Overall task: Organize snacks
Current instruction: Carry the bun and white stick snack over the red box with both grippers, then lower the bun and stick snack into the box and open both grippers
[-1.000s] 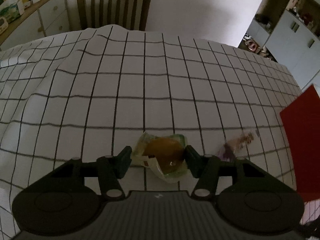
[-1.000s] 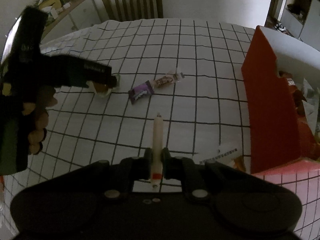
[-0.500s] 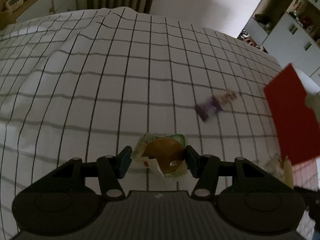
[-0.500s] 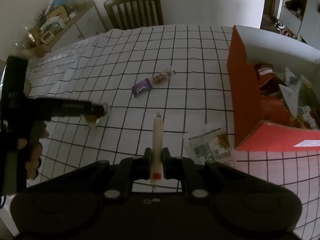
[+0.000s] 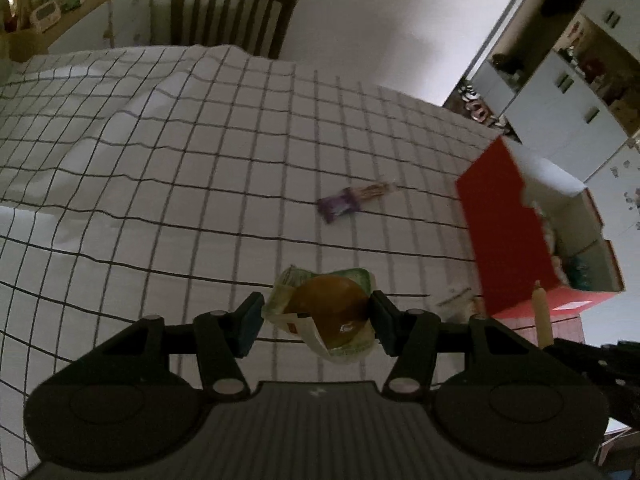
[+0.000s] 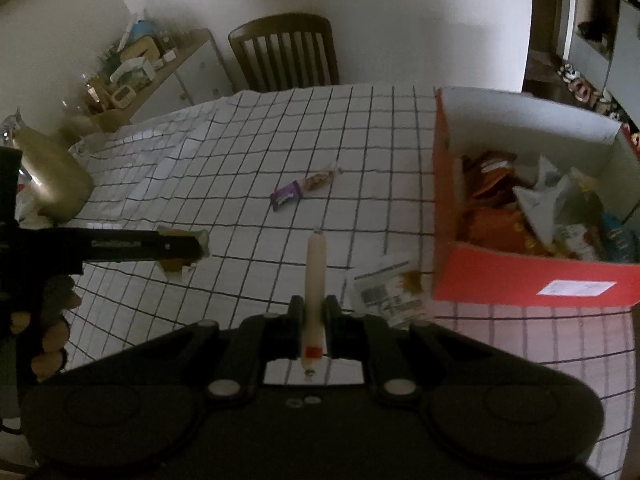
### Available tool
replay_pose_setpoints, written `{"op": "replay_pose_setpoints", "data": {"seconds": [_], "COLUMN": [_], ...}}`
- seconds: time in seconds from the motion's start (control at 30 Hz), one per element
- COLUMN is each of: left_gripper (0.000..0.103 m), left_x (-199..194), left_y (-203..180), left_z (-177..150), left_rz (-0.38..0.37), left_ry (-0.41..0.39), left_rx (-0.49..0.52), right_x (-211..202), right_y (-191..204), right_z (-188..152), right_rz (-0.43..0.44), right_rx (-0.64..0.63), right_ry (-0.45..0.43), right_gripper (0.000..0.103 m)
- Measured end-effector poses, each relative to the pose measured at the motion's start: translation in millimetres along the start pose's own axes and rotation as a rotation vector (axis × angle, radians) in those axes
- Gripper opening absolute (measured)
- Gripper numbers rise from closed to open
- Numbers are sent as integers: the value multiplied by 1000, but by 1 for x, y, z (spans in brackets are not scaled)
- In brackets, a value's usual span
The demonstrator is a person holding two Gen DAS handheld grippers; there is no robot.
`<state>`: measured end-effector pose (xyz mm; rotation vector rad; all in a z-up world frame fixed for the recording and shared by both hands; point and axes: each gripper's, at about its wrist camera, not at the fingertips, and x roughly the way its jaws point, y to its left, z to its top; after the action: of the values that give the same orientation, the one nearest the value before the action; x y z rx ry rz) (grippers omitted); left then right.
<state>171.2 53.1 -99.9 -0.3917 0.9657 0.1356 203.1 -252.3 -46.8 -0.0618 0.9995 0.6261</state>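
While each tool (image 5: 316, 316) (image 6: 314, 312) grips its snack, bun (image 5: 330, 312) and stick (image 6: 315, 280), lift clear over the box (image 6: 520, 280) wall before releasing.

There are two grippers, the left gripper (image 5: 316, 316) and the right gripper (image 6: 314, 310). There is one red box (image 6: 520, 280), one round bun in a wrapper (image 5: 328, 312), one pale stick snack (image 6: 315, 272), one purple candy bar (image 6: 304, 190), one flat white packet (image 6: 388, 290) and one wooden chair (image 6: 286, 54).

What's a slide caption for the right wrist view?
Right claw grips a pale stick snack near the red box of snacks.
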Motion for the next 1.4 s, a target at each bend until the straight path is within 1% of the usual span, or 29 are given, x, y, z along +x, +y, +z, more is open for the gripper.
{"op": "replay_pose_setpoints", "data": {"seconds": [0.3, 0.63, 0.97, 1.1, 1.4], "left_gripper": [57, 57, 57, 57, 57], "left_x": [-25, -28, -4, 12, 54], "left_y": [-62, -154, -231, -252, -290], "left_z": [0, 10, 25, 32, 37], "left_rz": [-23, -73, -106, -114, -97], "left_ry": [-44, -74, -62, -45, -1], "left_rx": [48, 139, 220, 238, 273], "right_x": [-36, -64, -76, -75, -57], "right_y": [-39, -98, -163, -189, -238], "right_z": [2, 7, 15, 16, 20], "right_rz": [-2, -22, -79, -110, -170], "right_rx": [8, 51, 131, 162, 229], "right_ry": [-61, -141, -196, -201, -184], "right_gripper": [9, 9, 9, 9, 9]}}
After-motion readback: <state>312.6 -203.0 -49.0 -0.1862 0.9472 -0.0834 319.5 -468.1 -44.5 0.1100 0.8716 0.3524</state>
